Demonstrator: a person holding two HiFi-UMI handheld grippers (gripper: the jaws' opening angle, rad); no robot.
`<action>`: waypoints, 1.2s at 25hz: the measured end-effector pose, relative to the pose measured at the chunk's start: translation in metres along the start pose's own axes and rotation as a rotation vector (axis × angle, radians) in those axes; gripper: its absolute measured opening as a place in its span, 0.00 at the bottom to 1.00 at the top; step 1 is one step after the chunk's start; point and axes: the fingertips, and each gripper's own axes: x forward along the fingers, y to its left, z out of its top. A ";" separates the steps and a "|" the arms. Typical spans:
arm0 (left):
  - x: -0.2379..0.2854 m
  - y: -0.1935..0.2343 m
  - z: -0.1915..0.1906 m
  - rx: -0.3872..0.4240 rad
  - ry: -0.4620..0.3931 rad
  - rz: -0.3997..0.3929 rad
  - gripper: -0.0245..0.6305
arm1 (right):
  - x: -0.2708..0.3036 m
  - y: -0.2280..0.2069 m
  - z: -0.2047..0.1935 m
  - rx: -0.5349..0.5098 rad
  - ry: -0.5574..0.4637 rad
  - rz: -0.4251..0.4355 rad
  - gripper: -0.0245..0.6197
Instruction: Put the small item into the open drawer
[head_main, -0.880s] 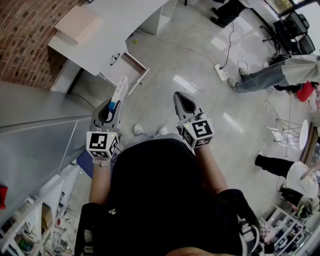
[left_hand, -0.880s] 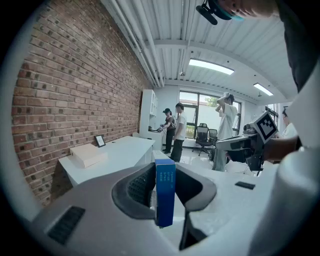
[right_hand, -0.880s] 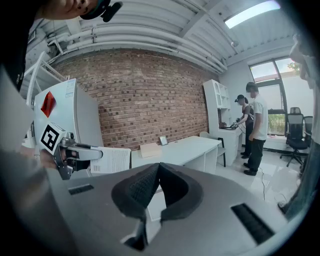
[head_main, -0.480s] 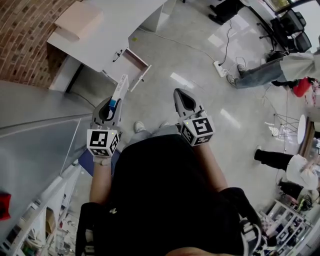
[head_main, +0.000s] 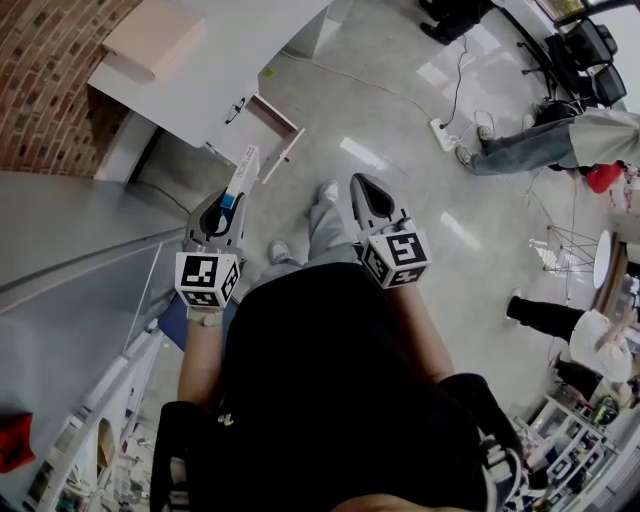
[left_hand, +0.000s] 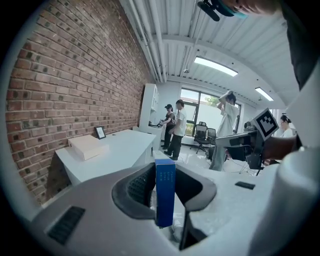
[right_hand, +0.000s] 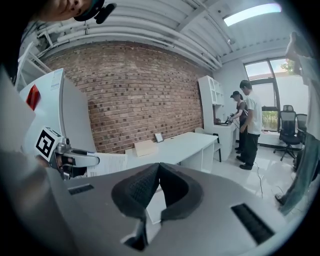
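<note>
Since the person has stepped ahead from a moment ago, the head view now shows one foot (head_main: 327, 190) thrust forward between the two tools, where before both shoes sat close under the body. The white table (head_main: 230, 60) and its open drawer (head_main: 270, 122) sit a touch nearer. The grip itself looks unchanged.

In the same view, the left hand-held gripper (head_main: 227, 203) pinches the small box (head_main: 241, 172) by its near end. The rest of the box juts forward past the jaw tips, aimed at the drawer but well apart from it, up in the air over the floor. It is a slim, long carton, white along its sides with a blue patch near the jaws. The right hand-held gripper (head_main: 362, 186) rides beside it.

From the left gripper view, the box stands upright between the two pads. Its blue end panel with faint pale print faces the camera. The jaws are spread wide round it and press on its sides.

From the right gripper view, the jaws are pressed together with nothing between them. The brick wall (right_hand: 145, 95) and the table lie beyond.
</note>
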 end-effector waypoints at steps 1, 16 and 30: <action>0.006 0.003 0.001 -0.002 0.004 0.005 0.19 | 0.007 -0.004 0.002 0.001 0.001 0.004 0.06; 0.151 0.028 0.033 -0.071 0.109 0.125 0.19 | 0.142 -0.112 0.047 -0.004 0.077 0.171 0.06; 0.265 0.032 0.017 -0.144 0.285 0.223 0.19 | 0.213 -0.185 0.050 0.014 0.168 0.292 0.06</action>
